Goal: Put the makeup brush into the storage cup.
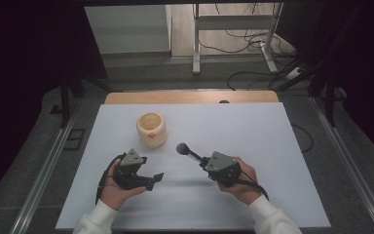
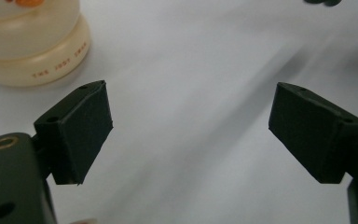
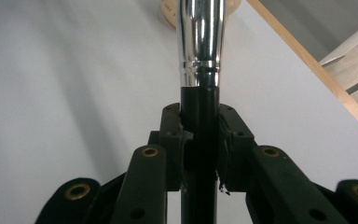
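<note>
A cream ribbed jar (image 1: 151, 129) with an orange mark on its side stands on the white table (image 1: 253, 131), left of centre. My right gripper (image 1: 204, 160) is shut on the black handle of a brush-like tool (image 1: 182, 148) with a dark round head that points toward the jar. In the right gripper view the jaws (image 3: 200, 116) clamp the handle just below the tool's chrome collar (image 3: 200, 42). My left gripper (image 1: 155, 180) is held near the front left, open and empty. In the left gripper view its pads (image 2: 191, 100) stand wide apart over bare table, with the jar (image 2: 32, 42) at the upper left.
A wooden strip (image 1: 190, 97) runs along the table's far edge. Beyond it are a metal frame (image 1: 233, 29) and floor cables (image 1: 253, 73). Dark curtains flank both sides.
</note>
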A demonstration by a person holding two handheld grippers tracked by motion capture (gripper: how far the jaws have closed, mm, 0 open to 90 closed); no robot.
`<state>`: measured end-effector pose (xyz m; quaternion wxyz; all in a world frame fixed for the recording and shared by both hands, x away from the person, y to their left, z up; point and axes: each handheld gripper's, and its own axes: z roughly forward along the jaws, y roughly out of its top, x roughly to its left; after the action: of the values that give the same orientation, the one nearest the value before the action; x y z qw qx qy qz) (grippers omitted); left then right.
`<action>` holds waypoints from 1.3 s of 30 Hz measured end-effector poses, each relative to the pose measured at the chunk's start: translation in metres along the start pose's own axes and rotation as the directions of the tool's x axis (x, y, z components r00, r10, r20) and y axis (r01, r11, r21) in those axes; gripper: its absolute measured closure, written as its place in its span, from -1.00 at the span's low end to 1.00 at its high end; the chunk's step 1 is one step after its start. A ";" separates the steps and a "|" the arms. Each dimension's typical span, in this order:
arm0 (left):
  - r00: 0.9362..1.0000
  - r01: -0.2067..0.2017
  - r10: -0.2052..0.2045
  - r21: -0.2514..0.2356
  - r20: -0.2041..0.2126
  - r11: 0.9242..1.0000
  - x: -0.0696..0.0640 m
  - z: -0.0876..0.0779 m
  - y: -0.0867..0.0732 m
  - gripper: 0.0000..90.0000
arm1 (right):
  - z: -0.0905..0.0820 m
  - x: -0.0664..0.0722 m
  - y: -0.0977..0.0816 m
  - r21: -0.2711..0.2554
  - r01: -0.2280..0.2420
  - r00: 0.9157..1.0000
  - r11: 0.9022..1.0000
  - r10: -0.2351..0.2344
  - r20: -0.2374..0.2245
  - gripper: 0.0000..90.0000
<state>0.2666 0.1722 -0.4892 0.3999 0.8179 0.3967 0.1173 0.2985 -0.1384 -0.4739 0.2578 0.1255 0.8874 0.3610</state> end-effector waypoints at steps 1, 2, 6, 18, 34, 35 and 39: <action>1.000 0.000 0.000 0.002 -0.007 1.000 0.001 0.000 -0.002 -0.69 | 0.000 0.000 0.000 -0.002 -0.003 1.000 1.000 0.003 0.001 0.65; 1.000 0.000 0.000 0.006 -0.013 1.000 0.002 -0.001 -0.004 -0.69 | -0.001 -0.001 0.000 -0.002 -0.006 1.000 1.000 0.006 0.001 0.65; 0.999 0.015 -0.015 0.009 -0.034 1.000 0.007 -0.004 -0.013 -0.69 | -0.002 -0.001 0.000 -0.007 -0.010 1.000 1.000 0.010 0.005 0.65; 0.997 0.036 -0.035 0.018 -0.062 0.999 0.014 -0.005 -0.026 -0.69 | -0.004 -0.003 0.000 -0.017 -0.035 0.999 0.999 0.035 0.023 0.65; 0.995 0.056 -0.054 0.026 -0.082 0.998 0.021 -0.007 -0.036 -0.70 | -0.007 -0.007 0.000 -0.038 -0.071 0.996 0.997 0.072 0.048 0.65; 0.995 0.060 -0.058 0.026 -0.082 0.998 0.021 -0.008 -0.037 -0.70 | -0.006 -0.007 0.000 -0.039 -0.074 0.996 0.997 0.076 0.049 0.65; 0.995 0.062 -0.058 0.034 -0.083 0.998 0.021 -0.008 -0.039 -0.70 | -0.005 -0.007 0.002 -0.044 -0.081 0.995 0.996 0.083 0.053 0.66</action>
<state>0.2553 0.2065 -0.5157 0.3716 0.8073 0.4393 0.1314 0.3017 -0.1428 -0.4675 0.2693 0.1663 0.8664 0.3862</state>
